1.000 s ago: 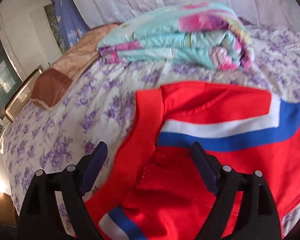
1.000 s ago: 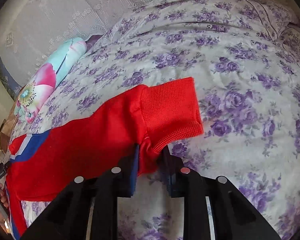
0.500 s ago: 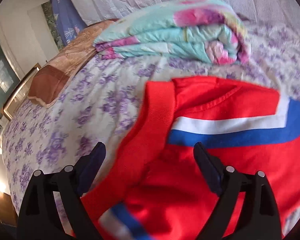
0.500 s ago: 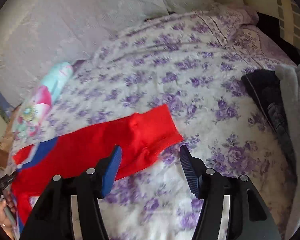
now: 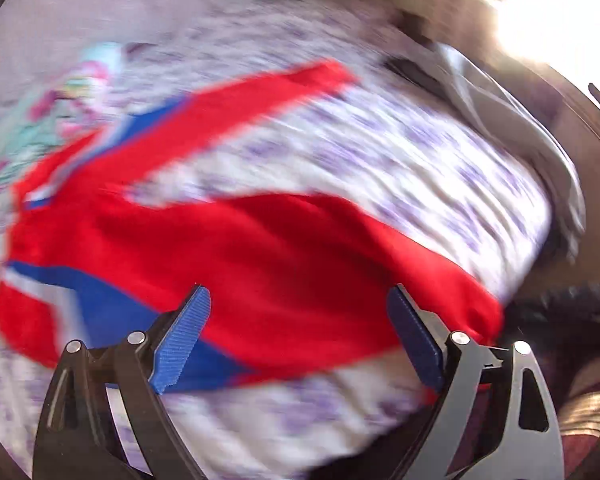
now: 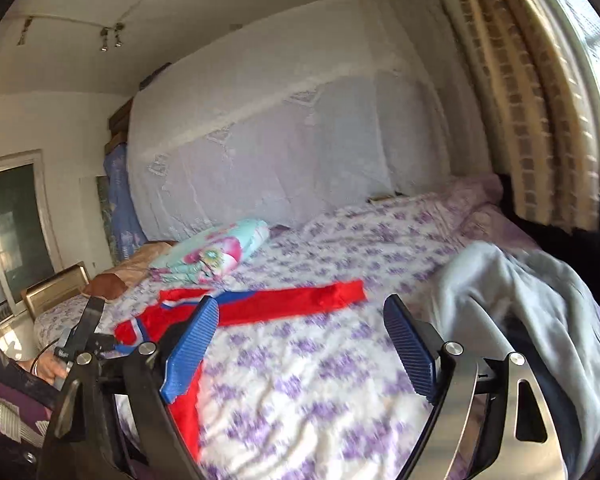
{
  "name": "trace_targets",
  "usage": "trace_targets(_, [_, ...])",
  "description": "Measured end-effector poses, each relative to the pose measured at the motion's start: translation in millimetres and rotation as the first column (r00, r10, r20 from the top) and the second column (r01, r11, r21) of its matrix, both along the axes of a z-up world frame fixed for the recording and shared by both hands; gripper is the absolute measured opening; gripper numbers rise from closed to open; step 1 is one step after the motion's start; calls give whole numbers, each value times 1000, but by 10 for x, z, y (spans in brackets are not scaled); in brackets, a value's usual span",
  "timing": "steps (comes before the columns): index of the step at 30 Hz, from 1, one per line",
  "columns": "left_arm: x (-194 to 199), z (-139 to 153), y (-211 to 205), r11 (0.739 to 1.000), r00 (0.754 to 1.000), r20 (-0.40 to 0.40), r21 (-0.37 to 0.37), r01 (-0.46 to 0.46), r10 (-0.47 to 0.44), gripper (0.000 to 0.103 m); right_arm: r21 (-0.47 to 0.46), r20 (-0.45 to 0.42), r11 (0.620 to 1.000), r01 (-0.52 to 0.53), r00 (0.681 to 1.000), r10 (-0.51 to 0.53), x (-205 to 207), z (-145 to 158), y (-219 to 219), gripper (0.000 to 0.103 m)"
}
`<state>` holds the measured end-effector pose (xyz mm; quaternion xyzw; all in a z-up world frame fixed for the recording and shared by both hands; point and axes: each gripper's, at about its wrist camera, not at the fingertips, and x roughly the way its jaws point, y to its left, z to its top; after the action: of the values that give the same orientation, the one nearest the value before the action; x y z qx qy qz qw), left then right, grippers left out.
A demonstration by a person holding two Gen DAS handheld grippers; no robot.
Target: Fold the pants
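right gripper point(image 6: 300, 350) has let go of the cuff and pulled back; both grippers' fingers now apart, left gripper point(image 5: 300, 336) swinging over the unfolded red pants point(image 5: 260, 264) on the bed point(image 6: 340, 380).

left view close, right view farther, shared pants point(image 5: 284, 256)

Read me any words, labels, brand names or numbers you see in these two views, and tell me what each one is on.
No readable text in either view.
Red pants: stripes only, no lettering visible.
Folded floral quilt: flower print, no words.
Small label on the left claw's body in the right wrist view: too small to read.
Left wrist view: motion-blurred.
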<state>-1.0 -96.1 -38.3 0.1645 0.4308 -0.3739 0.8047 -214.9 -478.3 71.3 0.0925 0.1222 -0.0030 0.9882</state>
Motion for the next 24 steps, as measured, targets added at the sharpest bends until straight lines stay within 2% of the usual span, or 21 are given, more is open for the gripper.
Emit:
trace_targets(2, [-176, -251, -276, 997, 996, -51, 29, 70, -69, 87, 26, -49, 999, 27, 998, -25, -78, -164, -75, 85])
trace_targets(4, [-240, -345, -488, 997, 994, -71, 21, 79, -77, 86, 56, -84, 998, 10, 996, -6, -139, -317, -85, 85])
trace_targets(7, [-267, -168, -809, 989, 986, -108, -94, 116, -126, 86, 45, -135, 999, 2, 991, 5, -136, -538, 0, 85])
trace_targets(8, [-267, -90, -949, 984, 985, -92, -120, 133, -144, 86, 49, -151, 999, -10, 988, 17, -110, -613, 34, 85])
trace_targets(10, [-174, -5, -1299, 984, 989, -35, -112, 142, -147, 87, 61, -179, 997, -40, 982, 50, -34, -748, 108, 85])
trace_targets(11, [-47, -7, -1452, 988, 993, -18, -100, 115, -117, 87, 69, -192, 996, -64, 978, 77, -9, -820, 163, 85])
trace_targets(13, [239, -30, -1603, 991, 994, -87, -121, 61, -71, 86, 73, -224, 991, -111, 967, 124, 29, -960, 327, 85])
trace_targets(14, [372, 14, -1621, 987, 987, -153, -156, 29, -54, 84, 59, -244, 987, -149, 957, 159, 64, -1033, 445, 85])
trace_targets(15, [452, 148, -1603, 973, 977, -204, -229, 10, -58, 84, 39, -260, 985, -169, 950, 173, 82, -1086, 545, 85])
trace_targets(16, [471, 295, -1616, 955, 974, -211, -297, 13, -79, 85, 21, -276, 983, -184, 944, 183, 101, -1136, 635, 85])
trace_targets(17, [432, 518, -1607, 936, 980, -175, -350, 32, -98, 90, 15, -293, 979, -204, 935, 199, 133, -1197, 717, 85])
trace_targets(18, [348, 752, -1618, 926, 990, -91, -371, 64, -105, 93, 18, -306, 976, -215, 929, 210, 176, -1238, 767, 85])
trace_targets(19, [292, 942, -1673, 930, 995, -17, -358, 82, -94, 99, 19, -317, 976, -218, 924, 213, 221, -1265, 808, 85])
trace_targets(20, [248, 1051, -1723, 941, 996, 26, -326, 93, -89, 99, 13, -322, 975, -220, 923, 212, 252, -1277, 840, 85])
trace_targets(21, [263, 1092, -1782, 948, 994, 5, -301, 104, -107, 99, -6, -323, 976, -218, 924, 204, 290, -1275, 891, 85])
trace_targets(22, [326, 1054, -1858, 957, 989, -75, -271, 102, -127, 99, -32, -320, 976, -217, 927, 196, 329, -1264, 951, 85])
trace_targets(24, [511, 826, -1985, 982, 966, -237, -179, 60, -103, 99, -93, -319, 972, -216, 931, 176, 433, -1231, 1088, 85])
